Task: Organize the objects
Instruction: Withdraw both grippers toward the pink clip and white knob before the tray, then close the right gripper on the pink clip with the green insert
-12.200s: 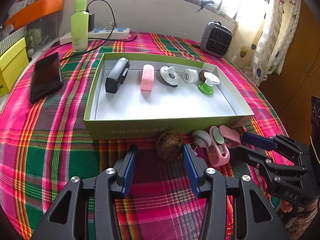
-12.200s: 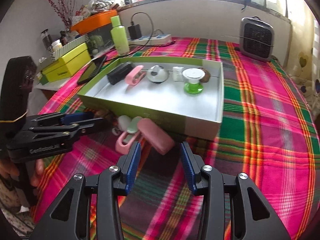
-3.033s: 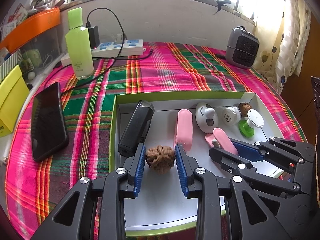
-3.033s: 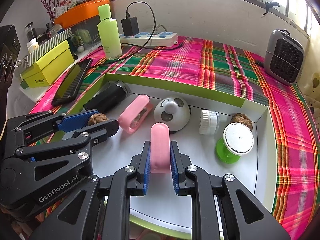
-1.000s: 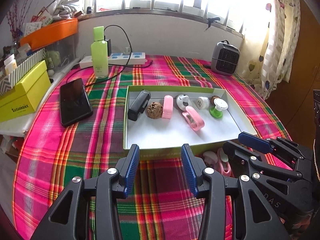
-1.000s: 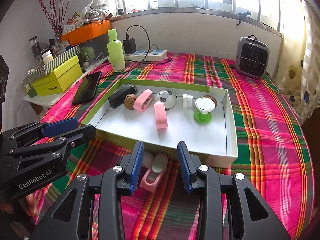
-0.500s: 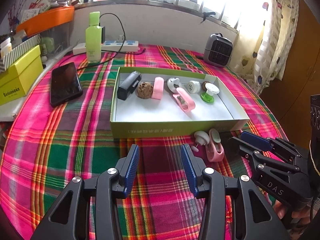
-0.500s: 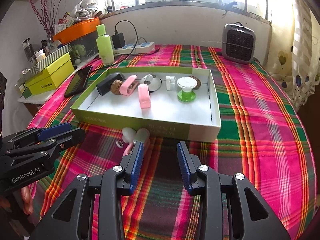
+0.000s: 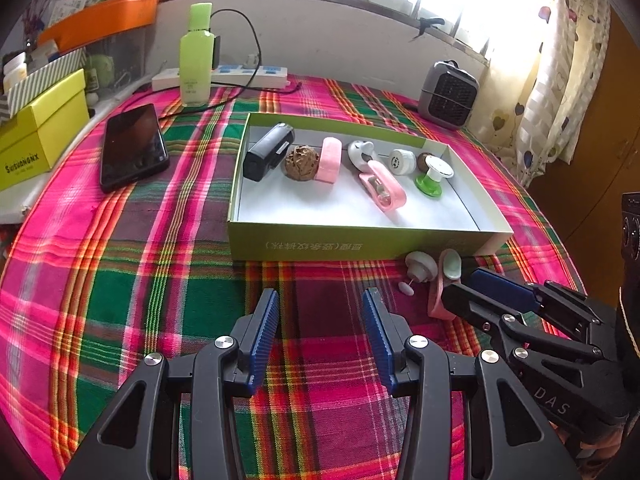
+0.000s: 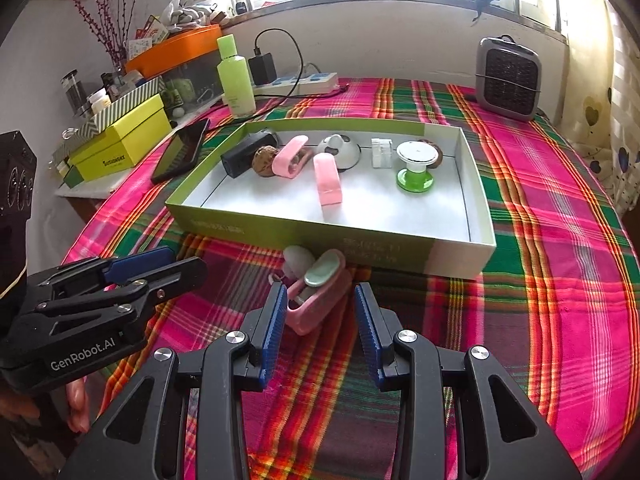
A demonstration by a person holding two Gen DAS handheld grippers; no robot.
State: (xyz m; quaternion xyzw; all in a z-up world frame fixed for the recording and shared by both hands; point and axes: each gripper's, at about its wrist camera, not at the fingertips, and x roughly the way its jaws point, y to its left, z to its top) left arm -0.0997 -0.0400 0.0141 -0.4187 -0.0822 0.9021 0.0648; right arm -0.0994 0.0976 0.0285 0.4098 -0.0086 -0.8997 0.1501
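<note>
Green box (image 9: 360, 245) mid-table holds, left to right: black case (image 9: 267, 153), walnut (image 9: 301, 162), pink case (image 9: 329, 154), white dome, pink clip (image 9: 383, 186), small white jar, green-base stand (image 9: 432, 176). Just outside near wall: pink clipper w/ pale green pad (image 10: 316, 296) + white pin (image 9: 416, 267), on plaid cloth. Phone (image 9: 132, 146), green bottle (image 9: 195, 56) far left; heater (image 9: 448, 94) far right. Left gripper (image 9: 320, 330) open, empty, over bare cloth. Right gripper (image 10: 320, 330) open, clipper's near end between the tips, not pinched.

Left gripper (image 9: 319, 334) and right gripper (image 10: 320, 328), jaws apart, empty.
</note>
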